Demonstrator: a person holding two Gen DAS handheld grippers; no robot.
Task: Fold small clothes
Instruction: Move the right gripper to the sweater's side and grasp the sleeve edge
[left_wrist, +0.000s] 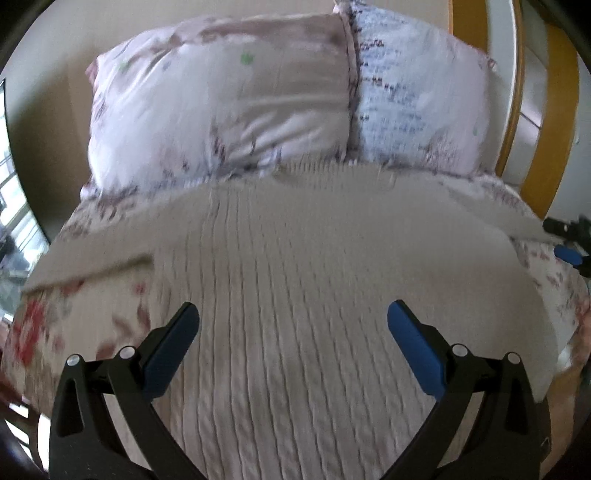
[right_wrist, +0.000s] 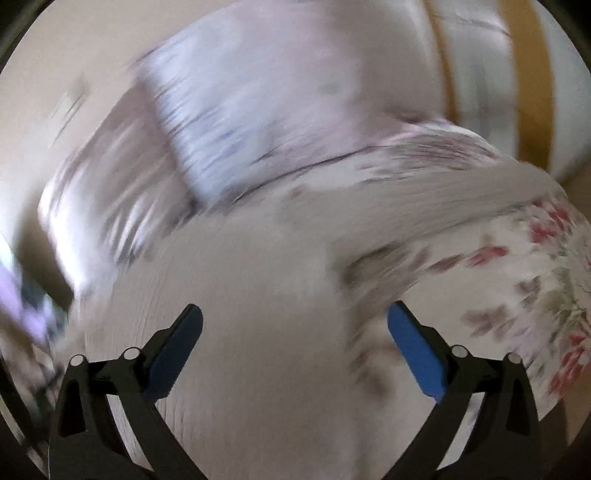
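A pale beige cable-knit sweater (left_wrist: 295, 258) lies spread flat on a floral bedspread (left_wrist: 44, 332), sleeves out to both sides. My left gripper (left_wrist: 293, 314) is open and empty, hovering over the sweater's lower middle. In the right wrist view, heavily blurred, the sweater (right_wrist: 258, 277) fills the centre and its right sleeve (right_wrist: 461, 192) runs out to the right. My right gripper (right_wrist: 295, 314) is open and empty above the sweater's right part. The right gripper also shows in the left wrist view (left_wrist: 570, 240) at the far right edge, by the sleeve end.
Two floral pillows (left_wrist: 221, 103) (left_wrist: 417, 99) lean against the wall at the bed's head. A wooden chair frame (left_wrist: 535, 110) stands at the right. The bed edge (left_wrist: 22, 387) drops off at the left. A window (left_wrist: 11, 206) is at the far left.
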